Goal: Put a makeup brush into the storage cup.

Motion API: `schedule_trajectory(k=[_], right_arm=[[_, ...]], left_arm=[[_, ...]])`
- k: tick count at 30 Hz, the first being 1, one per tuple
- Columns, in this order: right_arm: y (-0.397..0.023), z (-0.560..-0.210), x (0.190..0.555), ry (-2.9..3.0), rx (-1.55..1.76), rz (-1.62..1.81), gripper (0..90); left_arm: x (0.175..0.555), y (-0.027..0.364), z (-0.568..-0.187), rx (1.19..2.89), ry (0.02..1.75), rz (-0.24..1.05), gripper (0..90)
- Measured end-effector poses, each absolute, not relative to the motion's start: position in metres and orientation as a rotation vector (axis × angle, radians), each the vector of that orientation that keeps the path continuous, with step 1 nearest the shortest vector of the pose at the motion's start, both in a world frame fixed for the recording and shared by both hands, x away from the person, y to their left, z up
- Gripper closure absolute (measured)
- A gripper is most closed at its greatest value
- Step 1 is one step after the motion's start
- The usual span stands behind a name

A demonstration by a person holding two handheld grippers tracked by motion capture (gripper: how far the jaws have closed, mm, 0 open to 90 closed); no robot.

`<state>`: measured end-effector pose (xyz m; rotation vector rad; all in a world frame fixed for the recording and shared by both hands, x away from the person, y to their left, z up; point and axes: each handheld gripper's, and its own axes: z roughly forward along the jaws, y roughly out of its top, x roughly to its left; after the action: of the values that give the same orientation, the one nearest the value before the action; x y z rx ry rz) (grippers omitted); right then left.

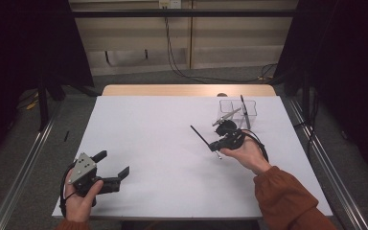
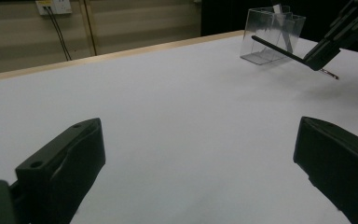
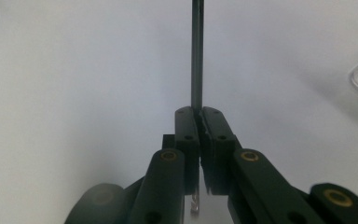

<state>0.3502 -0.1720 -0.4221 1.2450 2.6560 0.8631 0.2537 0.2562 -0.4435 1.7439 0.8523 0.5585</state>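
Right of centre in the high view, the right gripper (image 1: 219, 143) pinches a thin dark rod (image 1: 201, 136), jaws fully closed near its metal-tipped end. Probably a light, stiff, slippery pen; a grip nearer mid-length would steady it. The left gripper (image 1: 114, 163), lower left, gapes empty. A clear box (image 1: 238, 111) stands behind.

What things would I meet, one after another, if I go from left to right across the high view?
Left gripper, fingers open, at the near left → thin dark rod clamped in the right gripper → clear plastic container at the far right of the white table.
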Motion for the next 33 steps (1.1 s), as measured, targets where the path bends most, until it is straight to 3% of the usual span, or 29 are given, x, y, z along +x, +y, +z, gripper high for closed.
schedule_trajectory(k=[33], right_arm=[[-0.201, -0.421, 0.327, 2.249, 1.108, 1.44, 86.3]], left_arm=[[0.248, 0.251, -0.443, 1.77, 0.825, 0.559, 1.8]])
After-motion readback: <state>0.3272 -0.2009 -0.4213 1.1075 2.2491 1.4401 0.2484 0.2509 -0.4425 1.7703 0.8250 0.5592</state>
